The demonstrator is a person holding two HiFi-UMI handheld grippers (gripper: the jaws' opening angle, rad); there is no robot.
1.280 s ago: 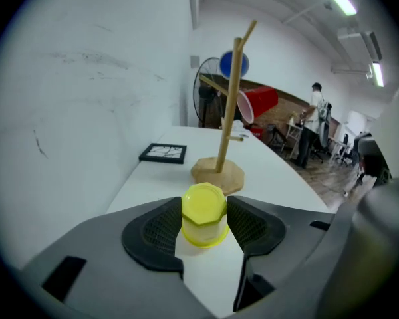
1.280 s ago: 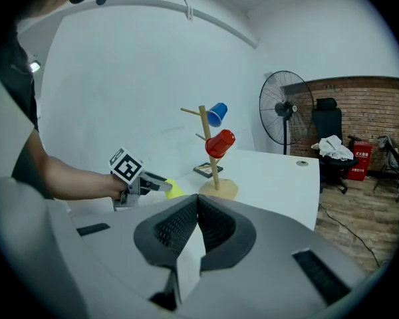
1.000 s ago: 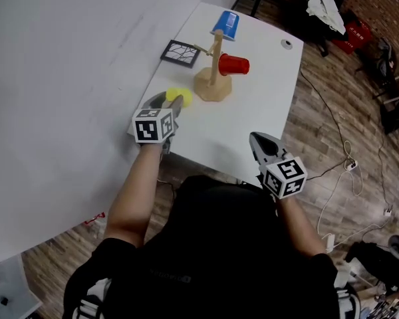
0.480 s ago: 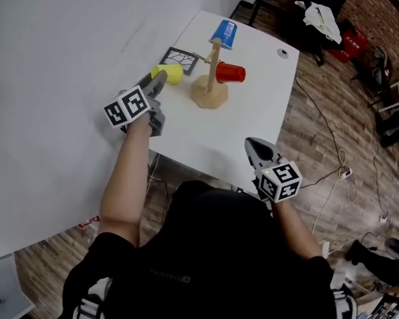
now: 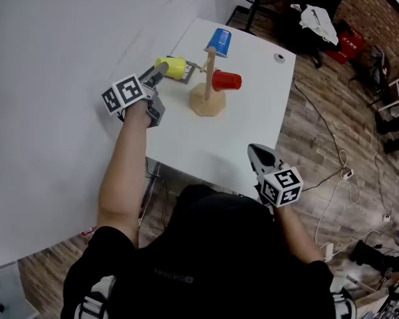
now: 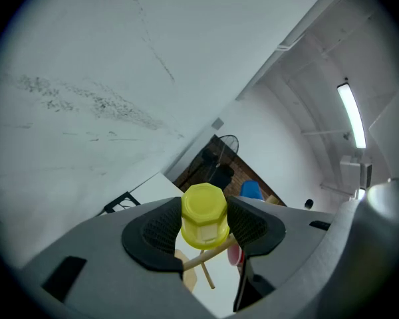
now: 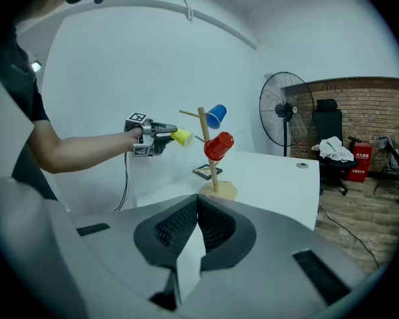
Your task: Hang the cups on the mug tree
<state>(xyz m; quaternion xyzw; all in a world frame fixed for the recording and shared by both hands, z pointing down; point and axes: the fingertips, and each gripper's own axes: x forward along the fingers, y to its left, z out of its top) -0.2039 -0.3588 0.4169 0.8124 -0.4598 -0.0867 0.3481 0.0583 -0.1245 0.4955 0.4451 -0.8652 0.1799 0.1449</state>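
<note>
Left claw [image 5: 158,76] grips the yellow cup [image 5: 173,67] and holds it sideways in the air, just beside the mug tree [image 5: 207,85] on its left. Right claw [image 5: 260,155] is closed on nothing and waits near the front edge of the surface [image 5: 253,118]. I see the blue cup [image 5: 218,41] and the red cup [image 5: 225,80] already hanging on pegs. I judge the task mostly done, with only this last cup left to slip onto a free peg.

On table [image 5: 247,133]: mug tree [image 5: 206,104], bearing far cup [image 5: 218,42], right cup [image 5: 226,80]; third cup [image 5: 171,67] just left.
</note>
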